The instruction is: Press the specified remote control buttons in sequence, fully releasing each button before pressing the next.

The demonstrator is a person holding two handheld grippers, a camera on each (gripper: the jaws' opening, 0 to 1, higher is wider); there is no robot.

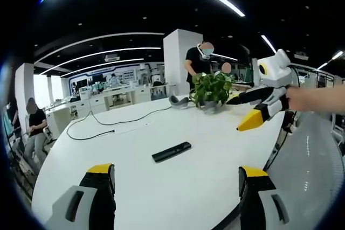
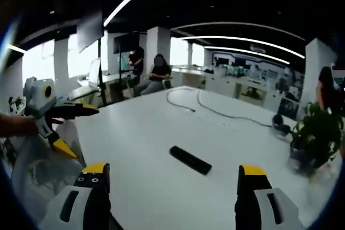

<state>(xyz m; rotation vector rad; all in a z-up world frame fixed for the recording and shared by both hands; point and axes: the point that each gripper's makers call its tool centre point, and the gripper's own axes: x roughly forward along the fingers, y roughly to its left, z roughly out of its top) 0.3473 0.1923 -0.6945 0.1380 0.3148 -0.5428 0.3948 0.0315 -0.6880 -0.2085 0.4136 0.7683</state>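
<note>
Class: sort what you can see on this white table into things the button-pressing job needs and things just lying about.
Needed for the job:
remote control
left gripper
right gripper

Just lying about:
potted plant
black cable
headphones

Both grippers — left gripper (image 1: 175, 179), right gripper (image 2: 172, 179) — have black jaws with yellow tips and pale grey housings.
</note>
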